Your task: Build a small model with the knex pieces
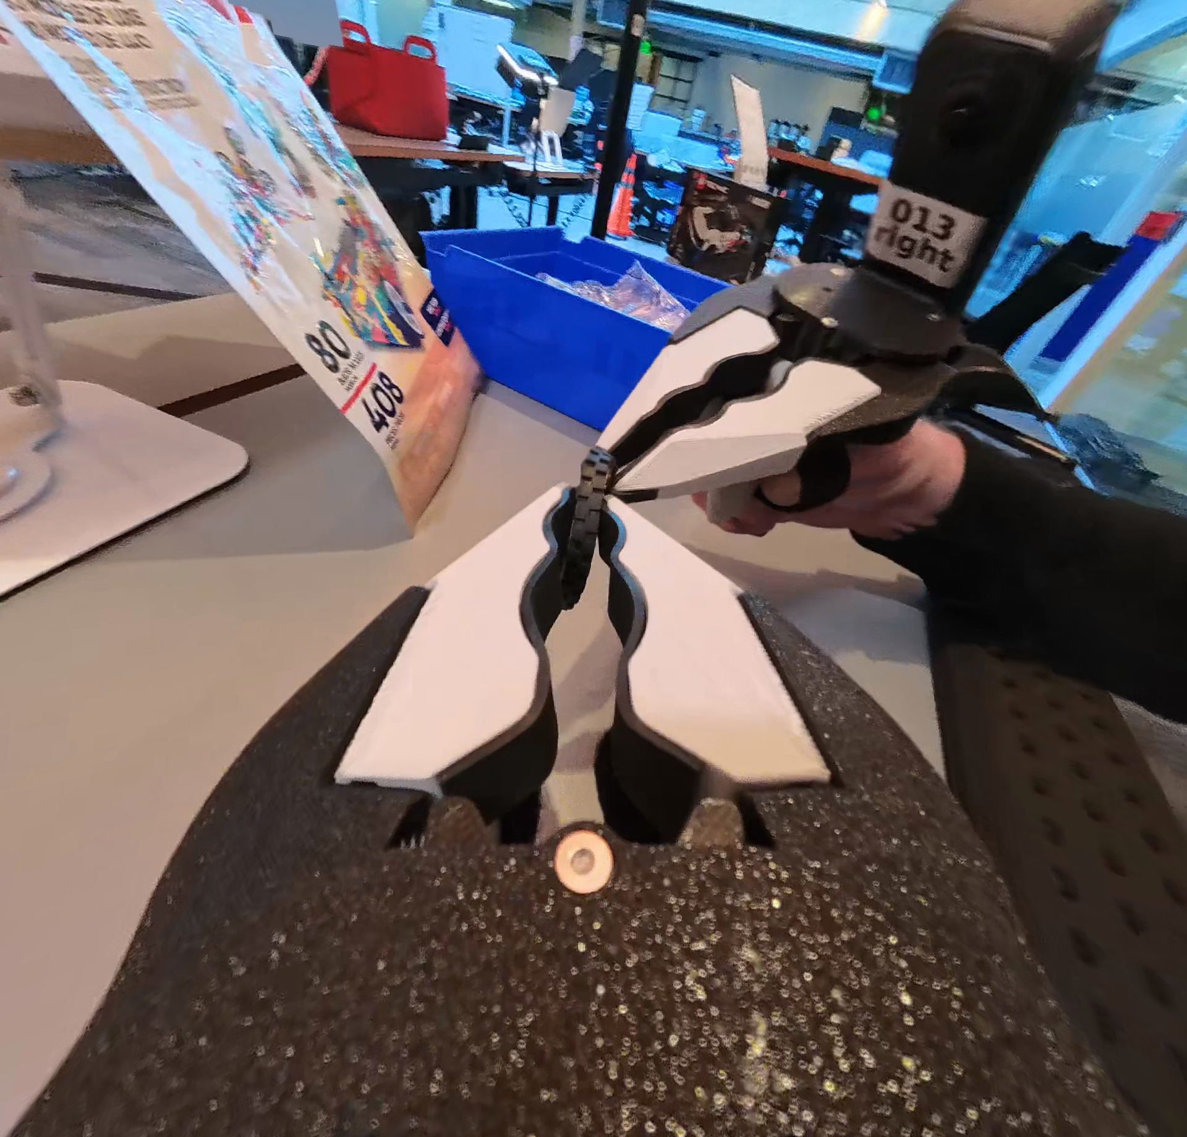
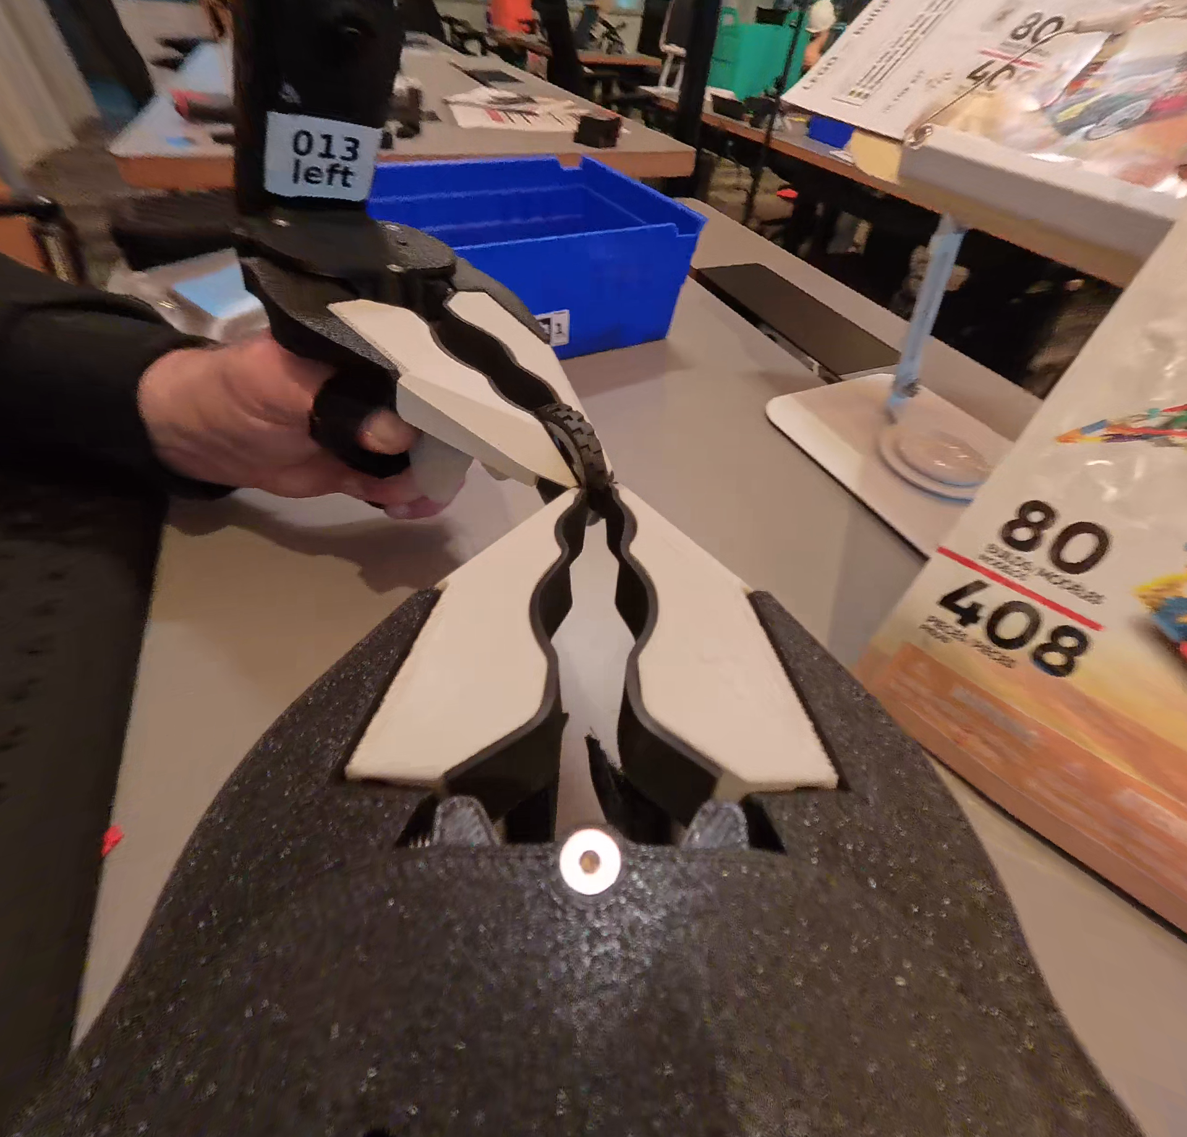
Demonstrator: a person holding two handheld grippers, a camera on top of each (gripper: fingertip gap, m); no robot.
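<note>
Grippers, left [image 1: 581, 509] and right [image 2: 594, 502], both pinch one small black toothed wheel [image 1: 586, 521] above the table [image 1: 193, 656].

Printed writing stands on the white label [image 1: 925, 242] of each camera post [image 1: 1002, 78] and on the cardboard box [image 2: 1040, 656]

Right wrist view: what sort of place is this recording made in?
Probably a shared lab or workshop. Rows of cluttered work tables fill the background, a blue bin stands on the near table, and a construction-kit box stands beside it.
</note>
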